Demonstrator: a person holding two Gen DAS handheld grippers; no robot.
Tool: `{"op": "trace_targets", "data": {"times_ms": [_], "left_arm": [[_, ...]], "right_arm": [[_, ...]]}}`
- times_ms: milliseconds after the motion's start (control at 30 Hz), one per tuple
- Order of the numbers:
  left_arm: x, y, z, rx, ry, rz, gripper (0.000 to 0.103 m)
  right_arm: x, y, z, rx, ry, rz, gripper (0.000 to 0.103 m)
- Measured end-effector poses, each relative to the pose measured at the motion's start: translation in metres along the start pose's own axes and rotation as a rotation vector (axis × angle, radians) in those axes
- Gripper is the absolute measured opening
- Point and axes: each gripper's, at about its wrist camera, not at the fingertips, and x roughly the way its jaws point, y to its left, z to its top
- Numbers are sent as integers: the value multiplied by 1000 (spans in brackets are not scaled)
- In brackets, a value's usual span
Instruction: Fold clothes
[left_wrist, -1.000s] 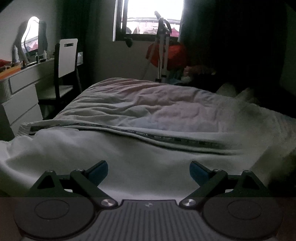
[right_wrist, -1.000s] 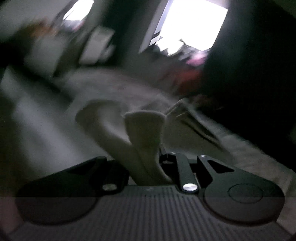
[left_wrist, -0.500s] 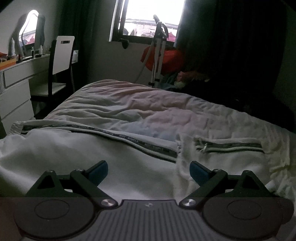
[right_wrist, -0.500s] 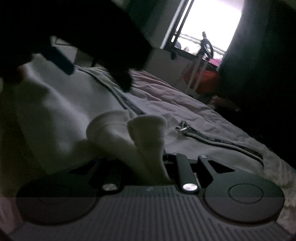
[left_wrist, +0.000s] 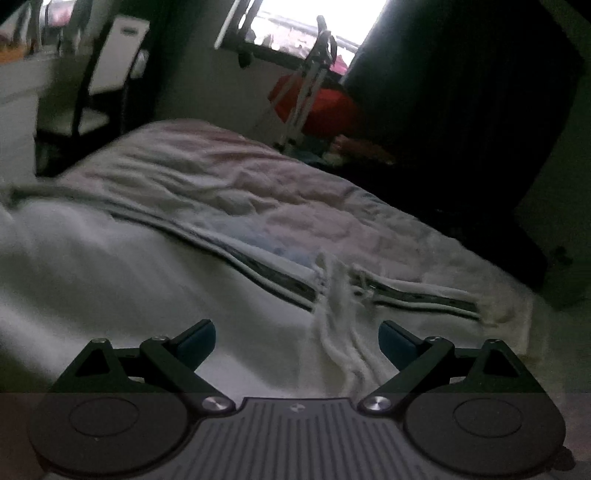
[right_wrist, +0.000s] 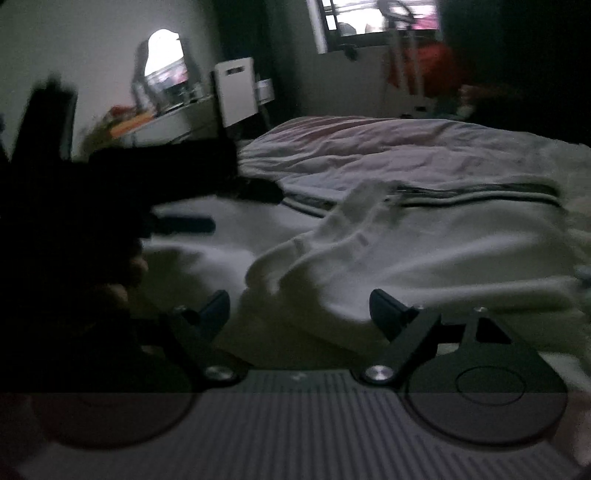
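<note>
Two wrist views over a bed (left_wrist: 229, 173), dim and partly blurred by motion. Half a second ago the right tongs (right_wrist: 299, 310) were clamped on a ribbed cuff (right_wrist: 317, 240) of the white garment (left_wrist: 110, 280); now their jaws stand wide with nothing between them, and the cuff lies loose on the cloth at centre frame just ahead of the blue pads. The left tongs (left_wrist: 297, 338) are likewise wide and empty, as they were a second ago, hovering low over the garment; in the right view they show as a dark shape at centre left. The released part now lies turned over the garment's body, its dark-striped band (left_wrist: 417, 299) at right of centre in the left view, meeting a longer striped band (left_wrist: 236, 258) that runs from the left edge toward centre. As a judgement, one fold has been laid and let go; whether more folds are wanted cannot be settled here. Count: one white garment, spread across the lower half of both frames on the bed; two striped bands; one cuff in view; two tongs, both open. Background: one chair (left_wrist: 118, 66), one window (left_wrist: 314, 18), one mirror (right_wrist: 164, 66), one red item (left_wrist: 321, 107) below the window.
</note>
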Motion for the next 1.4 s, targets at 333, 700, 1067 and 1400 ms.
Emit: {"op": "trace_targets", "data": {"times_ms": [333, 700, 1067, 1400], "left_arm": [[26, -15, -30, 36, 104, -111, 86], [14, -38, -45, 207, 25, -49, 14], [12, -24, -50, 140, 89, -10, 28], [-25, -5, -42, 52, 102, 10, 86]], "right_arm": [[-12, -69, -1, 252, -44, -228, 84], [-16, -108, -1, 363, -96, -354, 84], [12, -104, -10, 289, -13, -375, 86], [4, -105, -13, 295, -23, -376, 84]]}}
